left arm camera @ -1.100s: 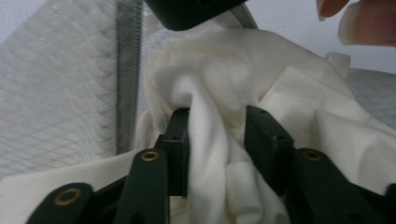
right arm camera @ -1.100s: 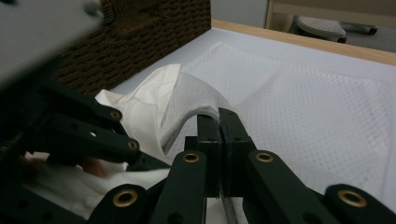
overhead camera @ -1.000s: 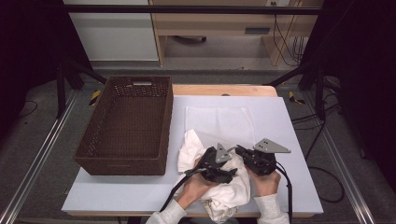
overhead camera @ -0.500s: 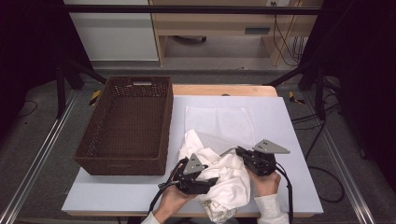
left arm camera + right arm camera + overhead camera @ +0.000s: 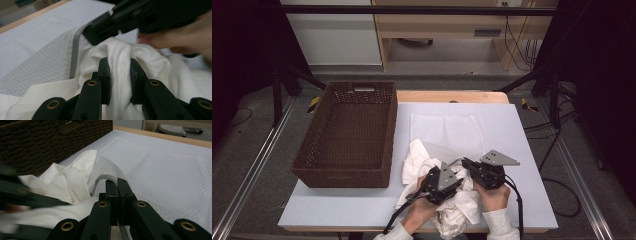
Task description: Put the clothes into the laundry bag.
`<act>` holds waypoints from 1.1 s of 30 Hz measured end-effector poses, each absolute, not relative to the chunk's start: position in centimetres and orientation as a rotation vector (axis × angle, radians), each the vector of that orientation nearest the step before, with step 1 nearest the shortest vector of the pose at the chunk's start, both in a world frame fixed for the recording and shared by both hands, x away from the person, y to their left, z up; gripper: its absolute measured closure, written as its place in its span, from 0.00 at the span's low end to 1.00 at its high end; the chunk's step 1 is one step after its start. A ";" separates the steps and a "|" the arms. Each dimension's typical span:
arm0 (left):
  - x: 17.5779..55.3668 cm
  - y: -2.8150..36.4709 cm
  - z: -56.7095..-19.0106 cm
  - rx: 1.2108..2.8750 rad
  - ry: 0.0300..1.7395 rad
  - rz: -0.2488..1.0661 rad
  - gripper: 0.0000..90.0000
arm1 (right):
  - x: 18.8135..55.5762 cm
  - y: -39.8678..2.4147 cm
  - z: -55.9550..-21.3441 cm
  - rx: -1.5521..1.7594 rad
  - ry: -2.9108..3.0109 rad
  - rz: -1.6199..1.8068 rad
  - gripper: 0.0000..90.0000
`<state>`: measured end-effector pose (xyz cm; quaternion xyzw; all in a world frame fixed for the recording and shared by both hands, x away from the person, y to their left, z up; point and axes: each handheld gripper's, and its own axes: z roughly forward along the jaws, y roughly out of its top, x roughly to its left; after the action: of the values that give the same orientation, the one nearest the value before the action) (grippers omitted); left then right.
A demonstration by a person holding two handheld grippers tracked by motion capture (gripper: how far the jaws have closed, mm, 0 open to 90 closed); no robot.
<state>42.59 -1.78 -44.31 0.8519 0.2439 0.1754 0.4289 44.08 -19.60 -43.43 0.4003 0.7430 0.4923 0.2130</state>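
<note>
Currently, the white garment (image 5: pixel 447 200) lies crumpled on the near part of the table (image 5: pixel 522 130), just right of the wicker basket (image 5: pixel 344 132); in this bunched state no clear long axis or heading can be read from it. A flat mesh bag (image 5: pixel 447 131) is spread beyond it, its long axis running away from the person, its near grey-trimmed edge lifted over the garment. Left gripper (image 5: pixel 119 75): jaws have just been closing and now stand narrowly apart with a ridge of garment fabric pinched between the pads. Right gripper (image 5: pixel 117 185): jaws fully together, clamping the grey hem of the mesh bag. Both grippers sit side by side over the garment, near the table's front edge
</note>
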 end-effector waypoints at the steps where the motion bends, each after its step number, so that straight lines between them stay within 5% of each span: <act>1: 43.1 -2.1 -44.7 2.152 0.627 0.416 0.82 | 44.0 -19.8 -43.3 1.112 2.059 1.378 0.99; 7: 44.0 -2.5 -45.0 2.143 0.682 0.441 0.69 | 43.9 -19.8 -43.1 1.103 2.056 1.384 0.99; 8: 43.8 -2.1 -44.8 2.109 0.689 0.437 0.53 | 44.0 -20.0 -43.2 1.110 2.056 1.380 0.99; 9: 43.7 -1.6 -44.5 2.082 0.691 0.416 0.53 | 44.0 -20.0 -43.2 1.110 2.056 1.380 0.99; 12: 42.3 1.3 -42.7 2.020 0.666 0.393 0.27 | 44.1 -20.2 -43.4 1.121 2.056 1.377 0.99; 16: 41.3 3.6 -42.5 2.038 0.662 0.396 0.24 | 44.1 -20.2 -43.4 1.124 2.058 1.375 0.99; 24: 42.5 4.4 -46.6 2.026 0.726 0.264 0.34 | 44.1 -19.8 -43.7 1.120 2.073 1.360 0.99; 29: 42.4 3.3 -46.2 2.095 0.679 0.319 0.72 | 44.1 -19.6 -43.8 1.125 2.082 1.359 0.99; 33: 41.9 3.5 -45.6 2.048 0.672 0.318 0.83 | 44.1 -19.6 -43.8 1.126 2.080 1.360 0.99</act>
<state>41.90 3.51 -45.59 0.8331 0.2735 0.1294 0.4629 44.12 -19.57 -43.78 0.4039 0.7462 0.4879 0.2052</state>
